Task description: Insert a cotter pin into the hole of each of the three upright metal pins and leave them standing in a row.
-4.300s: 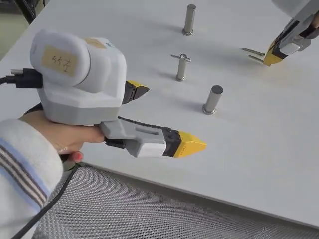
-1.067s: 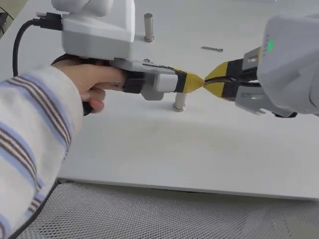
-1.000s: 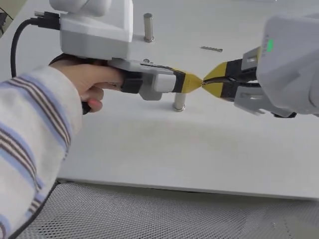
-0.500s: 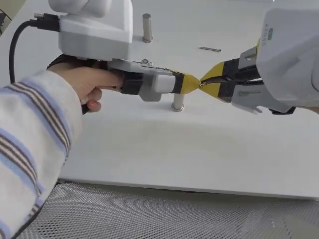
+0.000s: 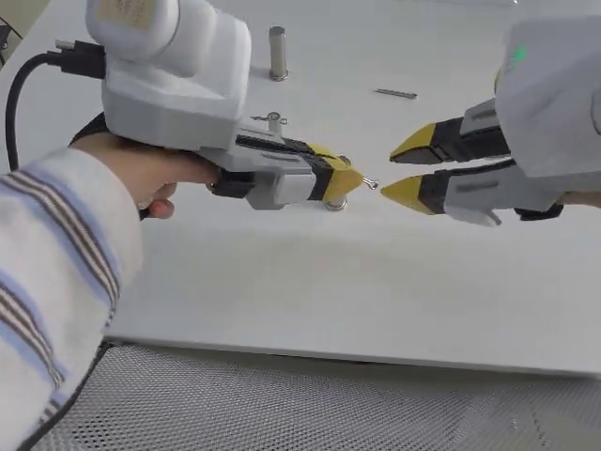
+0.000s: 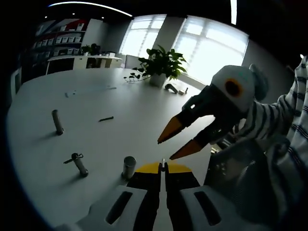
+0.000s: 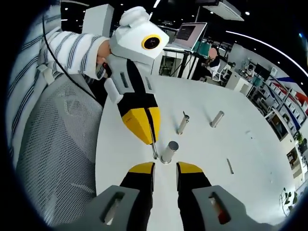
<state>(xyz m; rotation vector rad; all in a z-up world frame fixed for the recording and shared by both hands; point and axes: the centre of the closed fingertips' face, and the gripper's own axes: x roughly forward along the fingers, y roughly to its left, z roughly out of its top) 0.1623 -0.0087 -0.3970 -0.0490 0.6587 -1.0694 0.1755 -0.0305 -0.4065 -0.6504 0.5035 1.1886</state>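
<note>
The left gripper, held in a hand with a striped sleeve, has its jaws clenched on a cotter pin. The thin end of that pin sticks out past the yellow tips. In the right gripper view the held pin lies just beside the nearest metal pin, close to its top. Whether the two touch cannot be told from these angles. The right gripper is released, its jaws spread apart and holding nothing. Its tips point at the nearest metal pin from the side opposite the left gripper and stand just short of the held pin's end. The nearest metal pin stands upright on the white tabletop and is largely hidden behind the left gripper's tips in the head view. Beyond it stands the middle metal pin, which carries a fitted cotter pin through its upper end. Further beyond the nearest metal pin, along the same line, the far metal pin stands upright with a bare top. A loose cotter pin lies flat on the tabletop, well apart from the nearest metal pin and to the side of the row.
</note>
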